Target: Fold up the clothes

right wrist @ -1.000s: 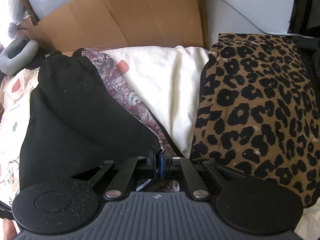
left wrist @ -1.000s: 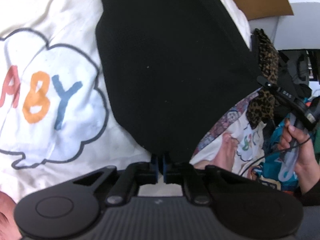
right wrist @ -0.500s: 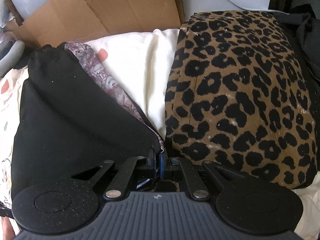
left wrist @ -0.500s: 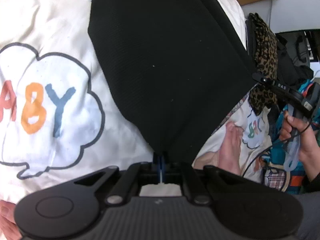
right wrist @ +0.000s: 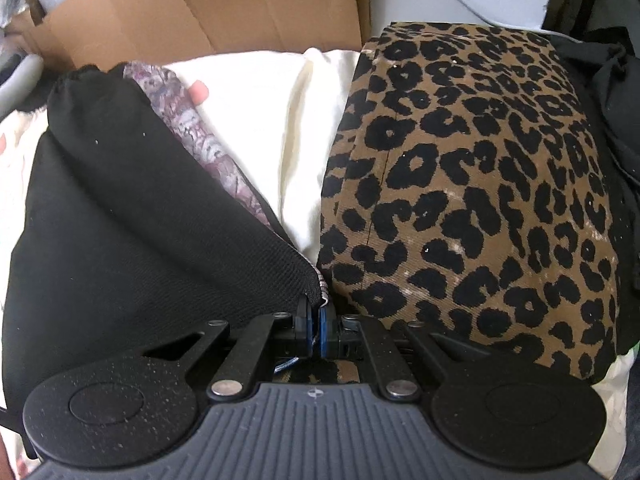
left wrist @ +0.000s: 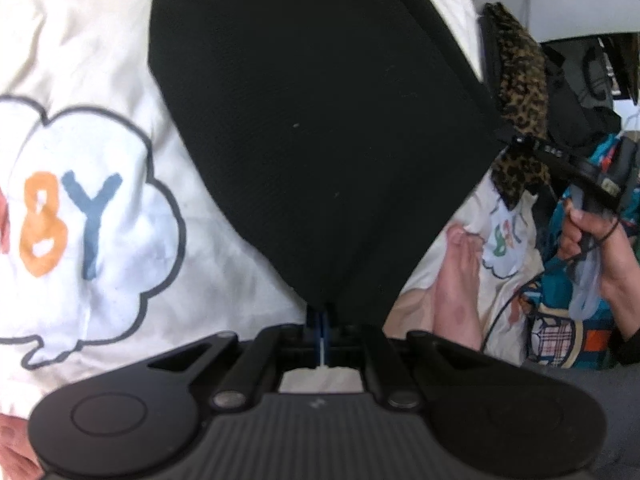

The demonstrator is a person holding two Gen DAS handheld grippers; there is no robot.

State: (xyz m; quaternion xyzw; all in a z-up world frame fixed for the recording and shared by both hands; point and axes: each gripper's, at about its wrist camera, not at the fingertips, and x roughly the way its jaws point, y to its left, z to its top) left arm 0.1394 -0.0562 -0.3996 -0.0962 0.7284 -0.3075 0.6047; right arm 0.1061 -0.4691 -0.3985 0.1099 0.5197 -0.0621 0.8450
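Observation:
A black ribbed garment [left wrist: 320,128] hangs stretched over a white sheet. My left gripper [left wrist: 322,314] is shut on its lower corner. In the right wrist view the same black garment [right wrist: 120,220] shows a purple patterned lining [right wrist: 208,148] along its edge, and my right gripper [right wrist: 316,312] is shut on another corner of it. From the left wrist view the right gripper [left wrist: 516,142] appears at the right, held by a hand [left wrist: 596,240]. The jaws of both grippers stand closed on the fabric.
A white sheet with a cloud print reading "BY" [left wrist: 80,220] lies under the garment. A folded leopard-print garment [right wrist: 480,184] sits right of a cream pillow [right wrist: 272,120]. Brown cardboard [right wrist: 208,4] stands behind. A bare foot [left wrist: 456,280] rests on the sheet.
The right wrist view has swung right, so the leopard-print garment has slid toward the centre and looms larger. The black garment stays stretched between both grippers; the left view rolled slightly.

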